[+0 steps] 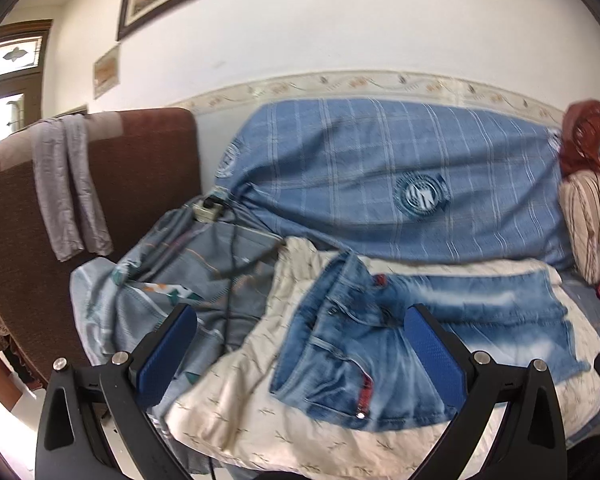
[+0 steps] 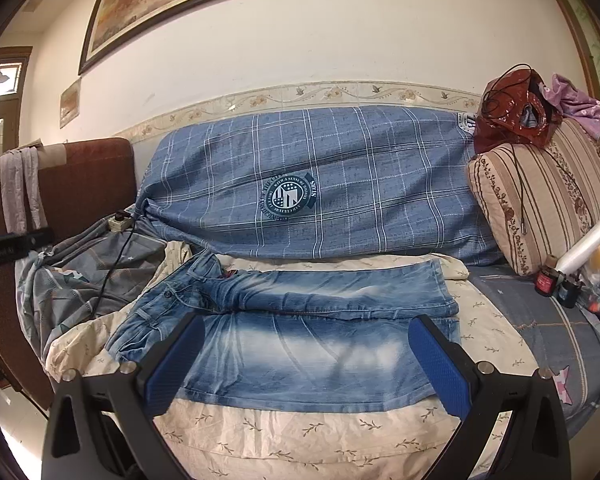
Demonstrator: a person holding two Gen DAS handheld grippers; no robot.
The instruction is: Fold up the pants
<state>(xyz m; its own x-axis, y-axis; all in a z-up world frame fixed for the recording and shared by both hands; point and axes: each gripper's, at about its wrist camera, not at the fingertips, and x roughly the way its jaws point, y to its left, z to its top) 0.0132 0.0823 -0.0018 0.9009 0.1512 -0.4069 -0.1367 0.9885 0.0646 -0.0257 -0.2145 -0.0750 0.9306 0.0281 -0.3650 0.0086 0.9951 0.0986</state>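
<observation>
We see a big blue checked cover [image 2: 340, 184] with a round badge far ahead of both tongs, leaning up against the wall. In front of it lies a cream sheet [image 2: 300, 428] with little leaf prints, spread under both tongs.

The pants [image 2: 300, 344] are faded blue jeans. They lie flat on the cream sheet, right in front of our right tongs [image 2: 300, 364], with the legs reaching off to the right and the waist to the left. In the left view, the waist of the pants [image 1: 352, 360] sits between the fingers of our left tongs [image 1: 300, 356], nearer the right finger.

A gray blanket [image 2: 92, 276] is bunched up to the left of the pants, with a black cord [image 1: 230, 280] running over it. A striped pillow [image 2: 540, 200] stands to the far right of our right tongs, with a red bag [image 2: 512, 116] on top.

Our left tongs are wide apart and hold nothing. Our right tongs are wide apart too, and hold nothing.
</observation>
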